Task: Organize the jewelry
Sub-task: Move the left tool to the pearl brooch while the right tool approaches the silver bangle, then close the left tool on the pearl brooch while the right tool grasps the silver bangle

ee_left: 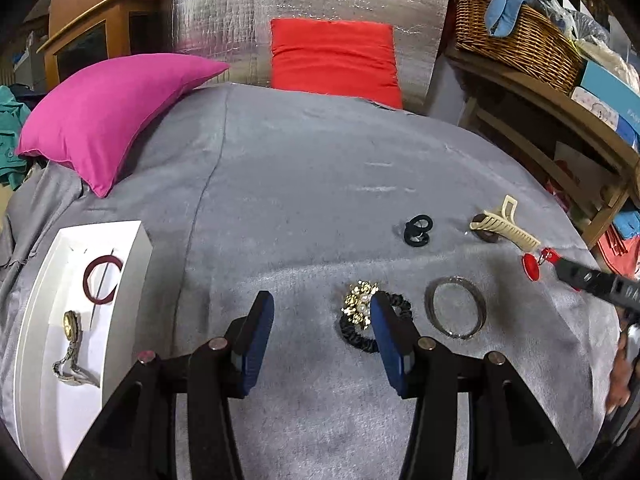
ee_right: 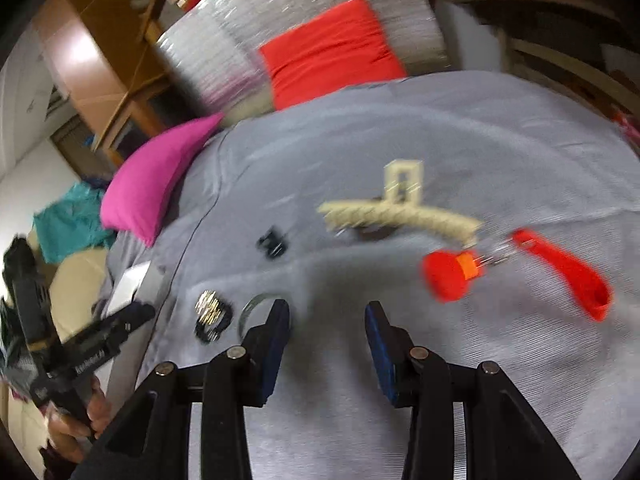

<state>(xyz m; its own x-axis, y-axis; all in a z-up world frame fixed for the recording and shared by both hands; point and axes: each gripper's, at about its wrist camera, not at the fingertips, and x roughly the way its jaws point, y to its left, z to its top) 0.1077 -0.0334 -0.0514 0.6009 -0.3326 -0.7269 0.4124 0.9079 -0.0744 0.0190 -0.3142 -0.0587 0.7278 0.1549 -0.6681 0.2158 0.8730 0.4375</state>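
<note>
Left tool (ee_left: 322, 312) angled down over grey plush bed cover (ee_left: 304, 184), blue pads spread, nothing between; gold beaded scrunchie (ee_left: 362, 312) behind right pad. Right tool (ee_right: 327, 320) likewise spread, empty, tilted down. Round metal bangle (ee_left: 456, 307), cream toothed claw clip (ee_left: 505, 226), red earring (ee_right: 450, 274) on cover; white tray (ee_left: 48, 304) at left.

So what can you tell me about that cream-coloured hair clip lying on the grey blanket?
The hair clip is a cream claw clip that looks like plastic, with a long row of comb-like teeth and a squared open loop handle sticking up at its far side. It lies on the grey blanket, resting partly over a small dark round thing I cannot identify. A red keychain lies just beside one end; whether they touch is unclear. Neither gripper is on it.
</note>
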